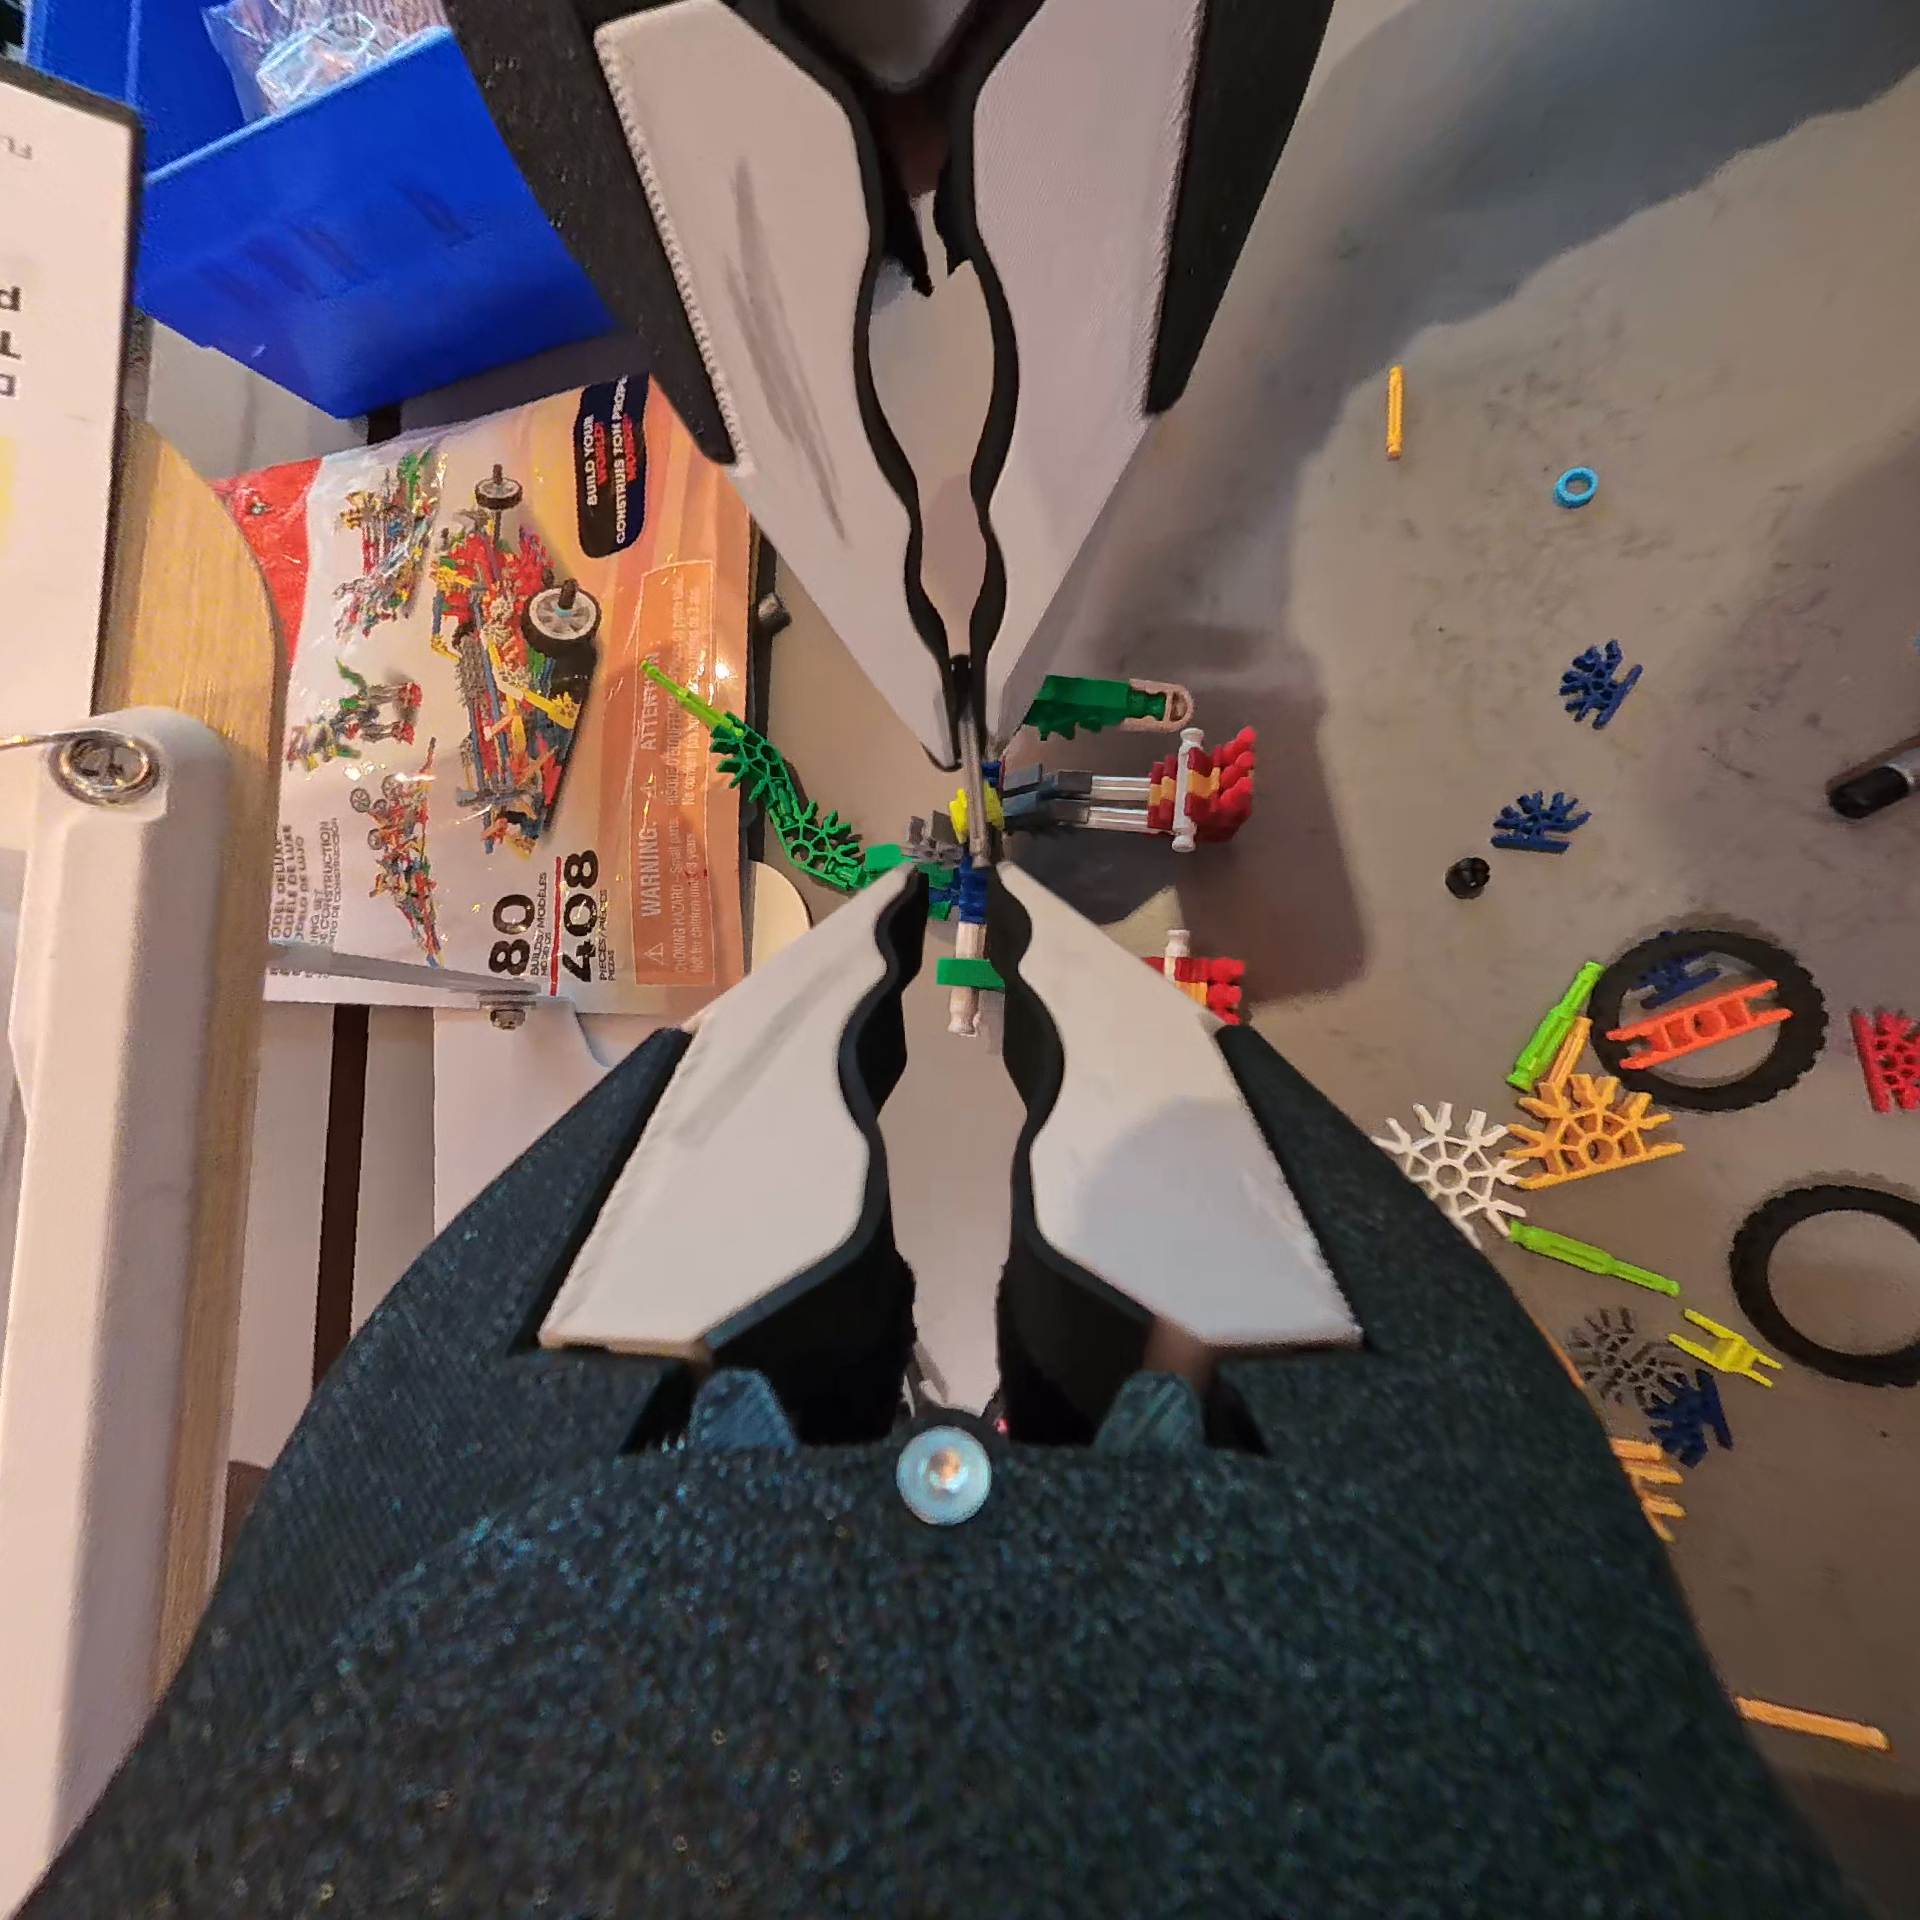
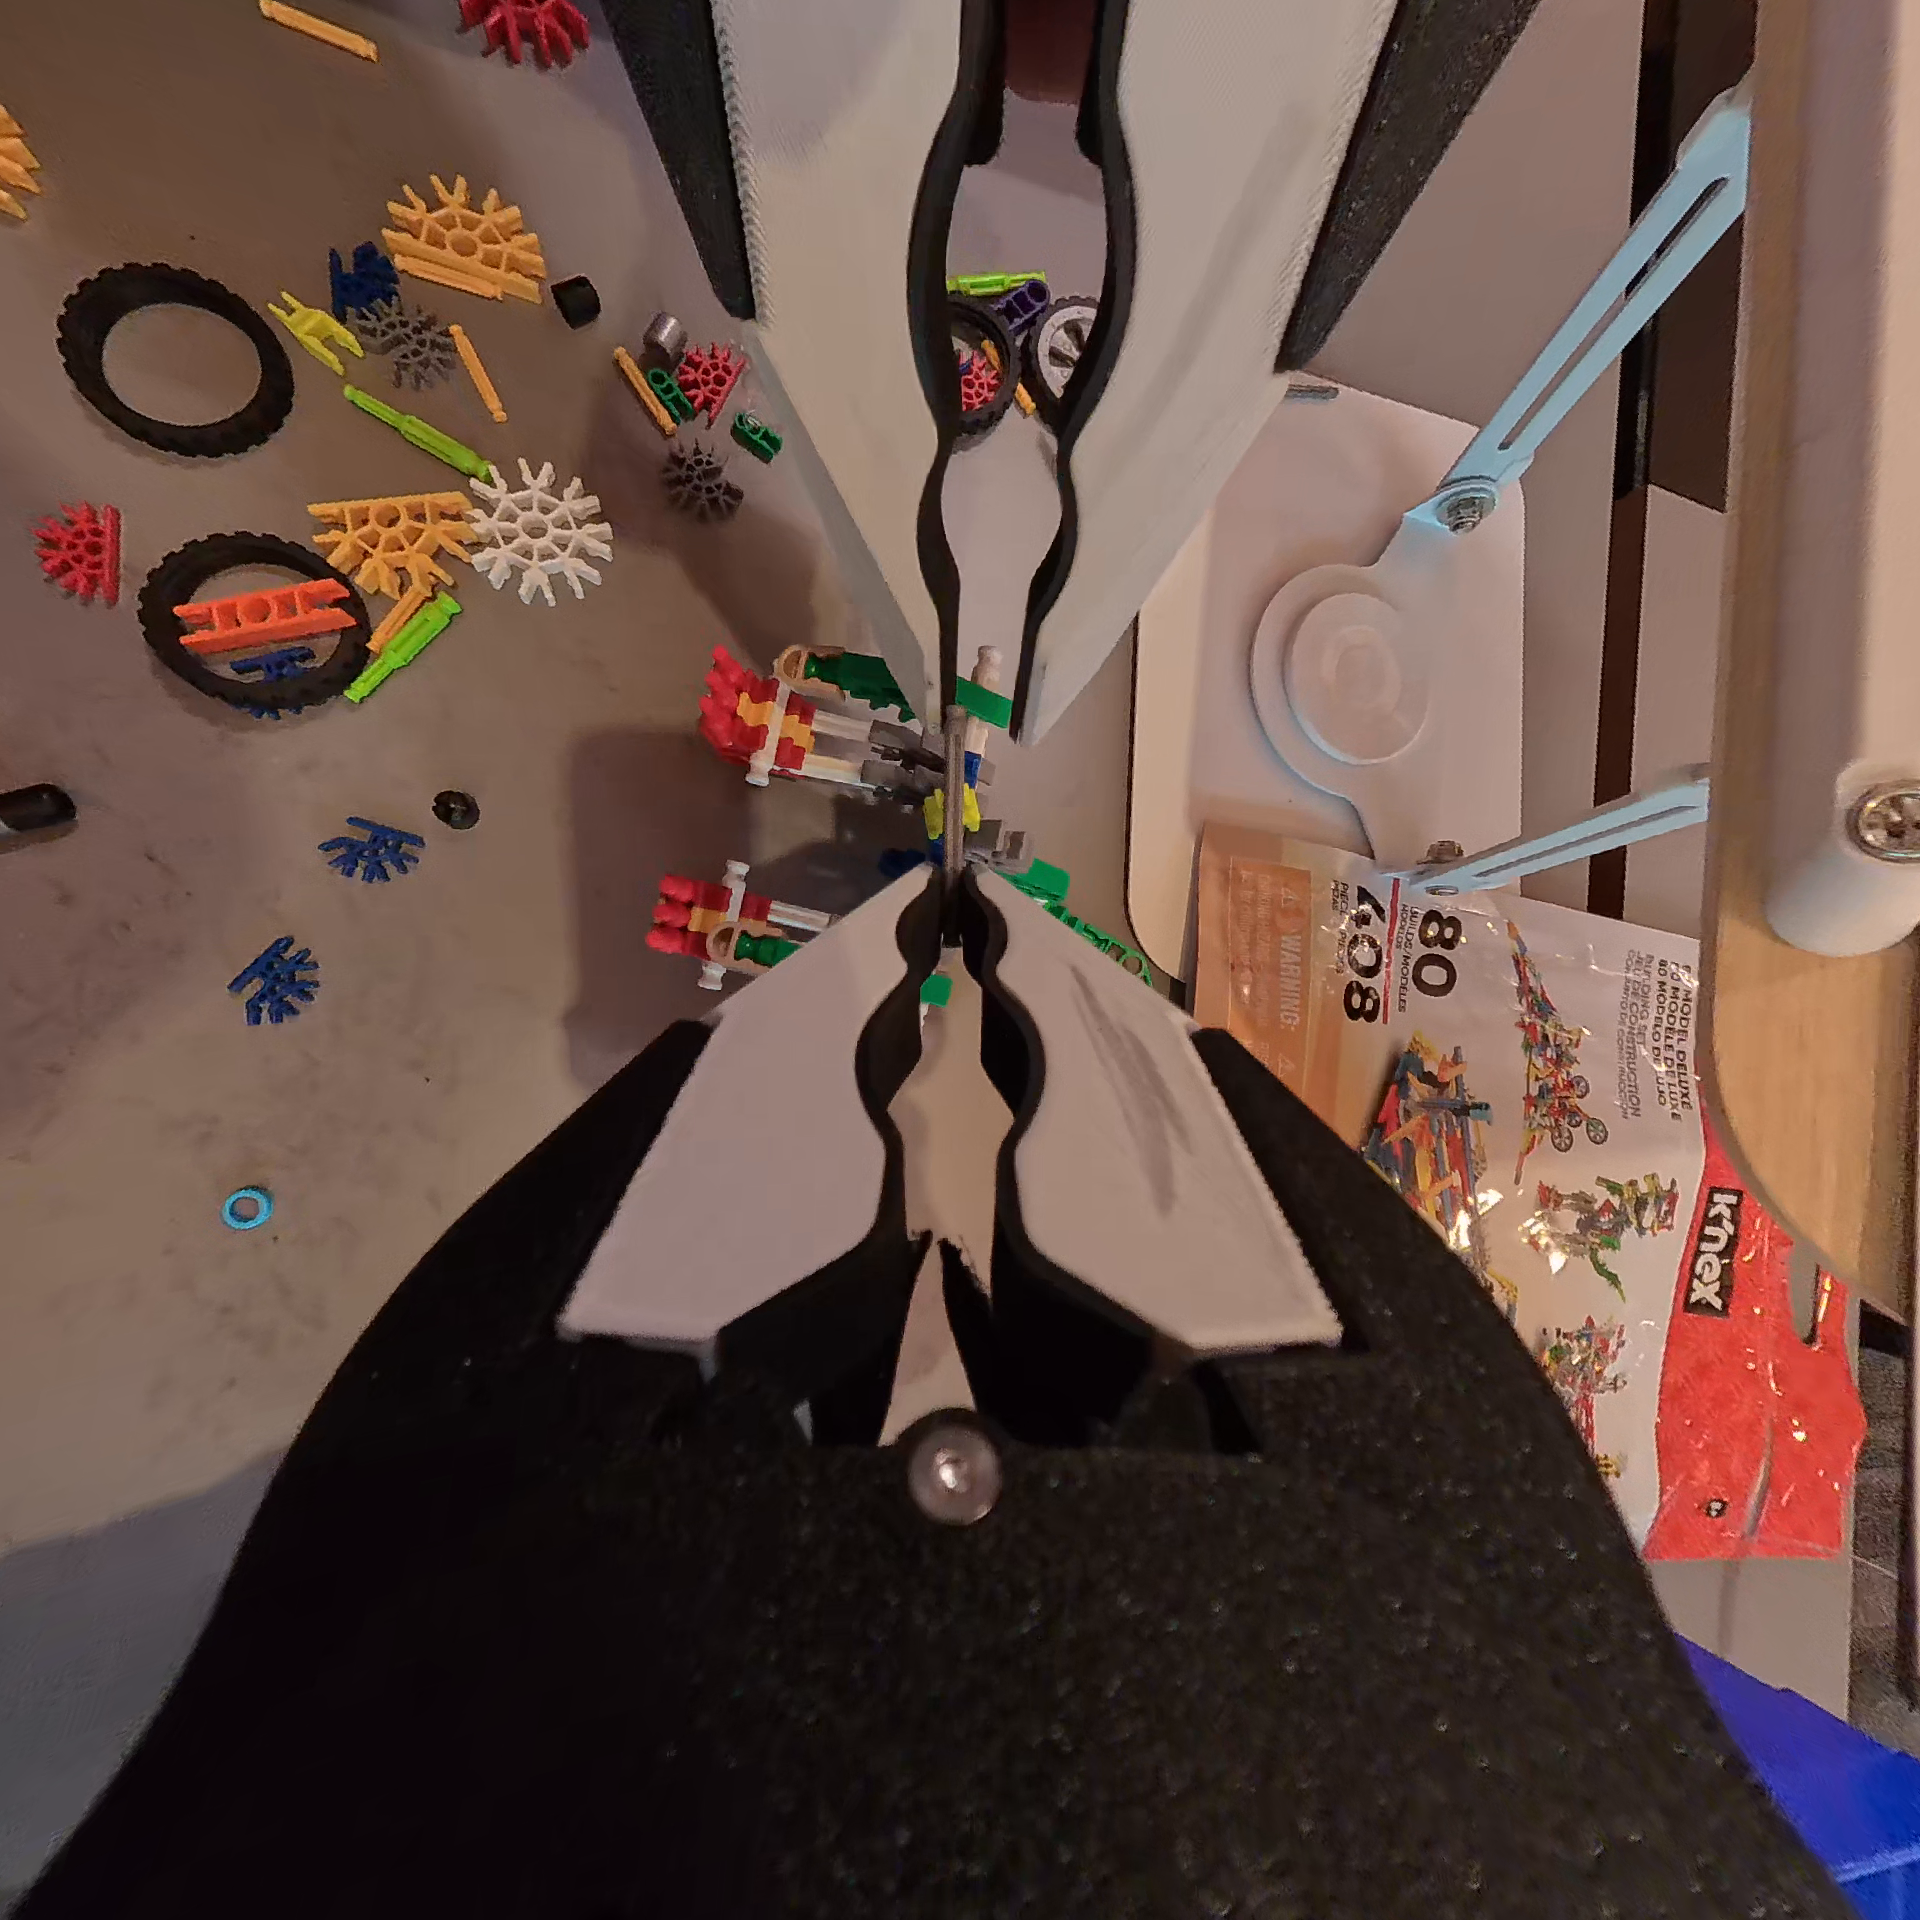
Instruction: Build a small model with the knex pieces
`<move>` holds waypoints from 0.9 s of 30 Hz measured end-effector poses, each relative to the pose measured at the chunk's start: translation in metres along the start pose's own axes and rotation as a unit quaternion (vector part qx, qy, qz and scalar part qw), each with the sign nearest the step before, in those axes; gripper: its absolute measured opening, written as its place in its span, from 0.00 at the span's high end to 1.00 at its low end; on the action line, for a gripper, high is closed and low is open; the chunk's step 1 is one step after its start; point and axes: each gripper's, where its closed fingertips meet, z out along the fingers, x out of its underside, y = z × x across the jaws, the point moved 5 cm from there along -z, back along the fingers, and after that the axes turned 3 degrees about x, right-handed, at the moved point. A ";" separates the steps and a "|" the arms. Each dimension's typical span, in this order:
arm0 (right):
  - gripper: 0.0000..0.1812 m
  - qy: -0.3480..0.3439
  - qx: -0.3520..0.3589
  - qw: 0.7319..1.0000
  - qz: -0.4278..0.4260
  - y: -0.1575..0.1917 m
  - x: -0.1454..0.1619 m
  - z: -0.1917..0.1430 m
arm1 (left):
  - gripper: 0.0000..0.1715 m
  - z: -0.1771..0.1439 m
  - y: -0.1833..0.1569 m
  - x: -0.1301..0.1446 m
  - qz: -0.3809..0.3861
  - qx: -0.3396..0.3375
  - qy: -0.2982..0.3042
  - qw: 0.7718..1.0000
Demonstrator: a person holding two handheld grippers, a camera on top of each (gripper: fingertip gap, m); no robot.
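A small construction-toy model of red, yellow, green, blue and grey pieces sits between the two grippers, which face each other. My left gripper is closed to a narrow gap around the model's blue and white middle part. My right gripper is shut on a thin grey rod that runs into the model. The right gripper shows at the top of the left wrist view, pinching the rod. The left gripper shows at the top of the right wrist view. A green chain hangs off the model.
Loose pieces lie on the grey mat: black tyres, white, orange and blue connectors, green rods. A printed toy bag lies by a white stand. A blue bin and a wooden board are beyond.
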 end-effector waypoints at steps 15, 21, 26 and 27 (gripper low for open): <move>0.99 -0.013 0.003 1.000 0.005 -0.003 -0.001 0.003 | 1.00 0.003 -0.001 0.003 0.005 0.005 0.015 1.000; 0.99 -0.006 0.009 1.000 0.001 -0.004 -0.001 0.005 | 1.00 0.005 -0.001 0.005 0.003 0.004 0.023 1.000; 0.99 -0.009 0.011 1.000 0.000 -0.004 -0.002 0.006 | 1.00 0.014 -0.001 0.011 0.008 0.002 0.053 0.999; 0.99 -0.008 0.012 1.000 -0.002 -0.004 -0.002 0.006 | 1.00 0.015 -0.002 0.011 0.007 0.004 0.053 0.999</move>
